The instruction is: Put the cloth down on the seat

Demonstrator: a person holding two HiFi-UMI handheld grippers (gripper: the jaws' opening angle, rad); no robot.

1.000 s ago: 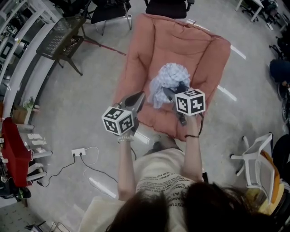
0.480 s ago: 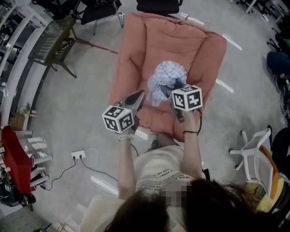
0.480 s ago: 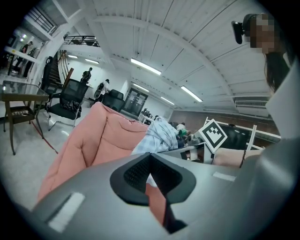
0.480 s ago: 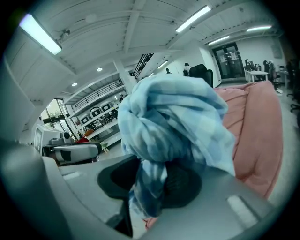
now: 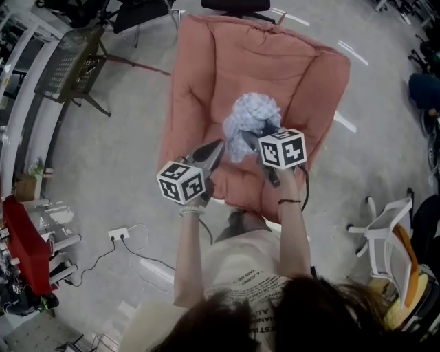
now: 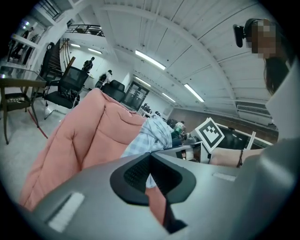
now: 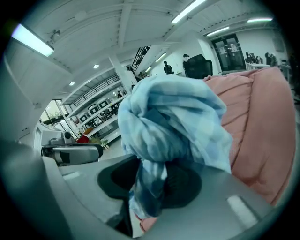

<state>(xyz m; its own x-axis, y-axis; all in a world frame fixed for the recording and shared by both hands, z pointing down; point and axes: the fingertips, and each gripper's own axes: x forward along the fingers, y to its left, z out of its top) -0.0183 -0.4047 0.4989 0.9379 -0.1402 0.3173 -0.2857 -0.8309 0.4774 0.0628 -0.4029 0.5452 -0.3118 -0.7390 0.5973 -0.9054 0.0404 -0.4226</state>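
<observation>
The cloth [image 5: 253, 115], a bunched light-blue plaid fabric, hangs over the middle of the pink padded seat [image 5: 206, 75]. My right gripper [image 5: 249, 137] is shut on the cloth's lower part. In the right gripper view the cloth [image 7: 173, 117] bulges above the right gripper [image 7: 151, 173], and a twisted strand is pinched between the dark pads. My left gripper [image 5: 215, 148] hovers over the seat's front left, just left of the cloth and apart from it. In the left gripper view the left gripper [image 6: 150, 158] has its pads together on nothing, with the cloth [image 6: 150, 136] and the seat [image 6: 79, 136] beyond.
A dark mesh side table [image 5: 72, 62] stands on the floor to the seat's left. A white chair [image 5: 385, 234] is at the right. A power strip [image 5: 119, 232] with a cable lies on the floor at the lower left. Office chairs [image 5: 234, 5] stand behind the seat.
Both grippers have moved forward and lower over the seat, which now looks nearer. The cloth stays pinched in the right gripper.
</observation>
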